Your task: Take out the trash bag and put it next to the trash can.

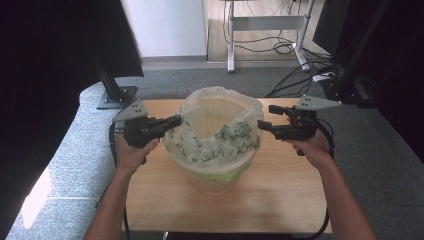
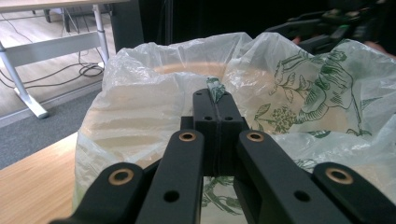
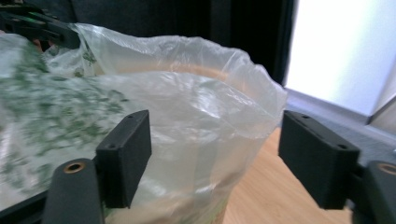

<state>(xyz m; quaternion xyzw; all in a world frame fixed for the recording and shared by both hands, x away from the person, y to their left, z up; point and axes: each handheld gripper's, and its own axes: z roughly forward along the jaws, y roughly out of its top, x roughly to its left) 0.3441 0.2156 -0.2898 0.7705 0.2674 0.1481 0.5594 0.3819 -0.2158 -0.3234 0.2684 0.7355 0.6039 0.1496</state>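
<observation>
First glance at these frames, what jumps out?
A plastic bag printed with green leaves, draped in and over a pale basket at the middle of the wooden table. The left claw is shut on the bag's rim at its left edge. The right claw stands open just off the right edge, with nothing pinched.
</observation>
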